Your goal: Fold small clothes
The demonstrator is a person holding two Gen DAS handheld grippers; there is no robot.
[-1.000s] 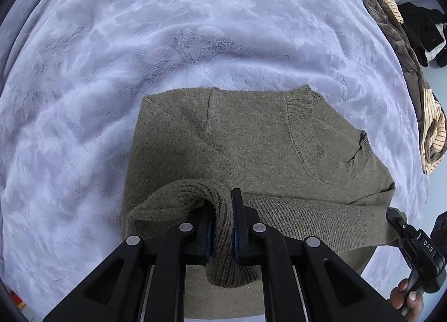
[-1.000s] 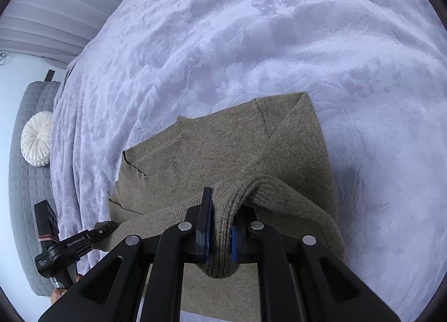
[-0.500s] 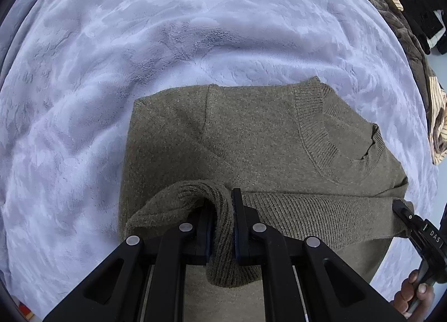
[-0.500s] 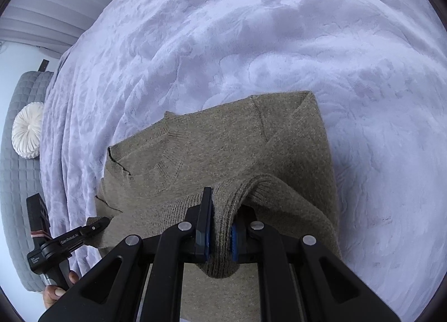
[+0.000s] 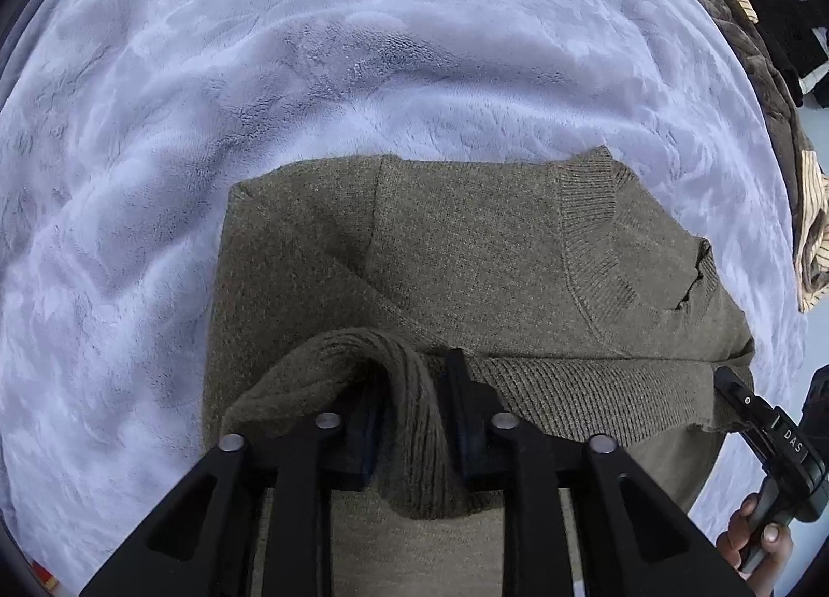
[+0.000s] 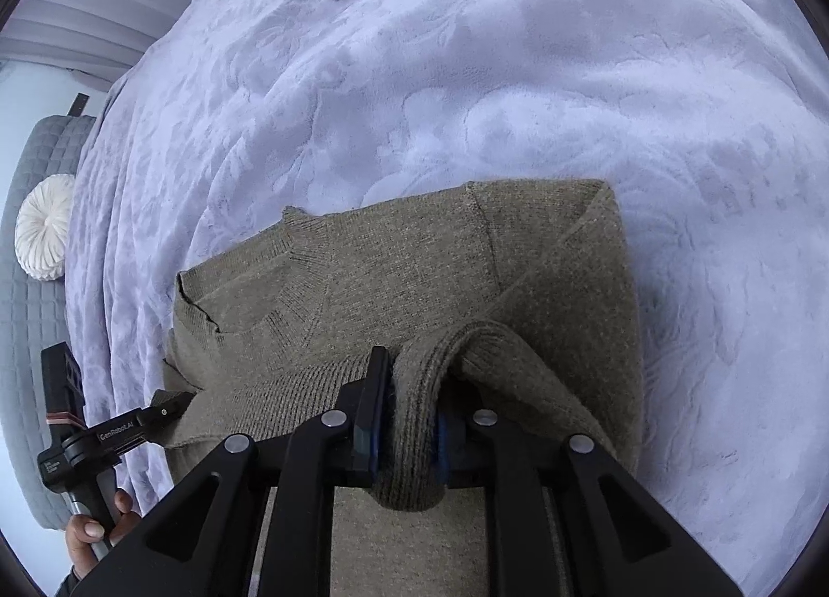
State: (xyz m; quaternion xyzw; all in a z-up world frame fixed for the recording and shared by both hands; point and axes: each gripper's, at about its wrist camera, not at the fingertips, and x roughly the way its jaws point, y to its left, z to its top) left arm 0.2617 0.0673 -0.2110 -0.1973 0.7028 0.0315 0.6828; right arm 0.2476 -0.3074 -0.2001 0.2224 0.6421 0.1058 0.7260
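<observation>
The olive knit sweater [image 5: 466, 255] lay flat on the lavender plush blanket [image 5: 259, 104], its ribbed hem [image 5: 570, 389] brought up over the body to just below the neckline [image 5: 611, 244], so the bottom half sat doubled on the top half. A second earlier both grippers had the hem pinched tight; now the left gripper [image 5: 414, 421] had its jaws opening, a visible gap beside the bunched rib that still stood between them. The right gripper [image 6: 409, 426] was opening too, though its pads still looked close against the fold of hem (hard to call it free yet). Both had come down toward the sweater, which also showed larger in each view. I judged this as the release that ends the bottom-to-top fold; what remained was to clear the fingers without dragging the hem back.

Around it: a heap of brown and striped garments [image 5: 767, 94] at the blanket's far edge, a white round cushion [image 6: 44, 226] on a grey quilted seat [image 6: 26, 338]. Nothing lay on the sweater.
</observation>
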